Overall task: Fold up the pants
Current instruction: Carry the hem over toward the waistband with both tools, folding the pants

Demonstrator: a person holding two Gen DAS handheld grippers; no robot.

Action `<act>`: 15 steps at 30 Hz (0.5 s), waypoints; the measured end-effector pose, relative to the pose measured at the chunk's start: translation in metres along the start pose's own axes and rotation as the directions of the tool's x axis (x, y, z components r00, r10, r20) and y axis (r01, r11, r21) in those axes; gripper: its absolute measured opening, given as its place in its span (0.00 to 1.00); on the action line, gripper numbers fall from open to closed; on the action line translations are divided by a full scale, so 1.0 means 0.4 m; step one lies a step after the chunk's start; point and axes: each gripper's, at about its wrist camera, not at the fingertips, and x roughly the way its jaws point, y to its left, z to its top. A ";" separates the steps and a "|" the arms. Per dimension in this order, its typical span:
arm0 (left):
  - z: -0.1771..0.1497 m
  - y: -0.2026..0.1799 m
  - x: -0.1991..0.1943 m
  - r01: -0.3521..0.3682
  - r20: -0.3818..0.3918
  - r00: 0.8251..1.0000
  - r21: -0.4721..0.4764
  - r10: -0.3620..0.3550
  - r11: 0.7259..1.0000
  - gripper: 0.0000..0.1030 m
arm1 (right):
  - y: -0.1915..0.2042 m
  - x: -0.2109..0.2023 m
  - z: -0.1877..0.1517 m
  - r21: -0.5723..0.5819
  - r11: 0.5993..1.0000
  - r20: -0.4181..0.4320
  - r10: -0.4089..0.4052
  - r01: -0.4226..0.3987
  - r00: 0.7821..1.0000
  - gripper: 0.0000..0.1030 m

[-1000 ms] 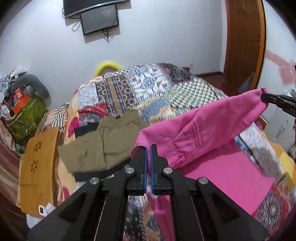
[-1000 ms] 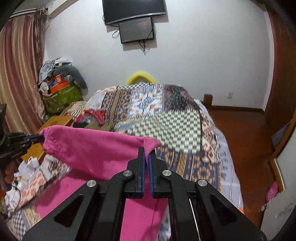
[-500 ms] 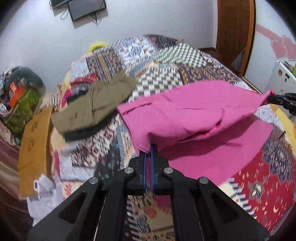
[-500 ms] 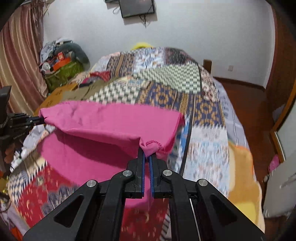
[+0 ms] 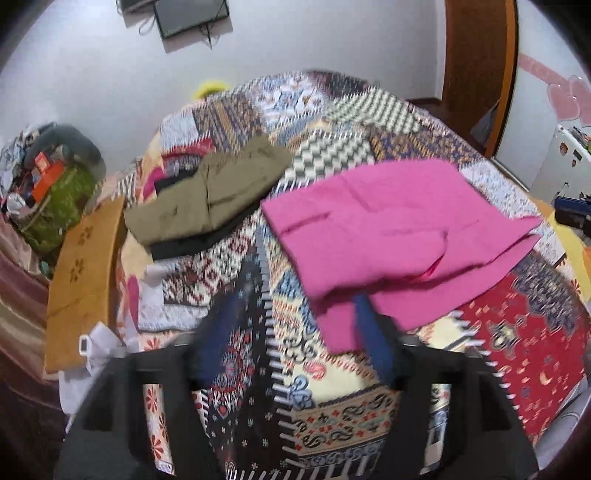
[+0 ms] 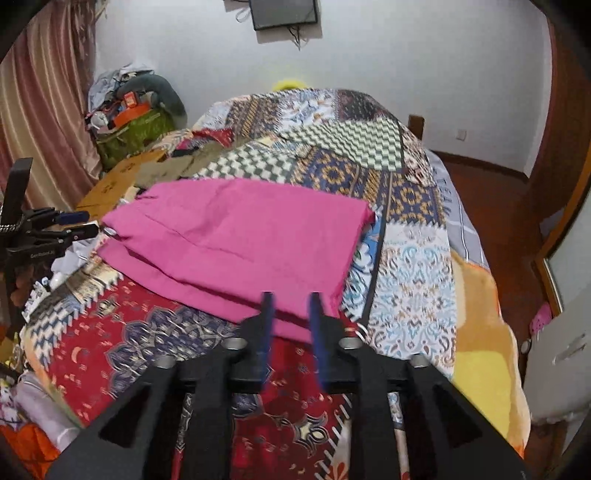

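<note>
Both hand-held grippers, left [image 5: 295, 332] and right [image 6: 290, 325], gape released at the pink pants [image 5: 391, 229], which lie folded on the patchwork quilt [image 6: 406, 229], so your fold rests flat.

Pink pants [image 5: 388, 229]: matt woven cloth, soft creases. Quilt [image 6: 406, 251]: printed patchwork cloth. Claw [image 6: 290, 314]: matt blk plastic, blue pads.

We see white walls [image 6: 406, 74] | a dark screen [image 6: 283, 13] mounted high | a bed with patchwork quilt [image 6: 369, 155] mid-room | pink curtain [image 6: 44, 110] at left | reddish floor [image 6: 491, 192] | wooden door [image 5: 476, 70] on the right.
</note>
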 end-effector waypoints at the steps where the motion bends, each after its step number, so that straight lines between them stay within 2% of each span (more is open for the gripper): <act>1: 0.008 -0.007 -0.004 0.002 0.009 1.000 0.007 -0.002 1.000 0.84 | 0.009 -0.003 0.010 -0.008 1.000 0.008 0.009 -0.008 1.000 0.40; 3: 0.028 -0.032 -0.007 0.014 0.023 1.000 0.040 -0.015 0.999 0.89 | 0.032 0.001 0.022 -0.022 0.999 0.017 0.028 -0.028 0.999 0.58; 5: 0.041 -0.060 0.004 0.014 0.019 1.000 0.085 -0.015 0.996 0.91 | 0.053 0.017 0.035 -0.035 0.998 0.009 0.043 -0.043 0.999 0.65; 9: 0.048 -0.140 0.062 0.009 -0.040 0.999 0.221 0.000 0.975 0.91 | 0.096 0.060 0.045 -0.069 0.994 -0.026 0.084 -0.086 0.996 0.66; 11: 0.047 -0.172 0.102 0.034 -0.095 0.995 0.270 -0.008 0.962 0.91 | 0.117 0.092 0.047 -0.090 0.991 -0.057 0.099 -0.104 0.993 0.66; 12: 0.047 -0.183 0.118 0.043 -0.114 0.993 0.283 -0.011 0.958 0.91 | 0.127 0.099 0.045 -0.095 0.989 -0.066 0.103 -0.109 0.992 0.66; 15: 0.066 -0.194 0.136 0.047 -0.106 0.994 0.286 -0.017 0.957 0.91 | 0.142 0.143 0.042 -0.107 0.985 -0.110 0.125 -0.137 0.986 0.66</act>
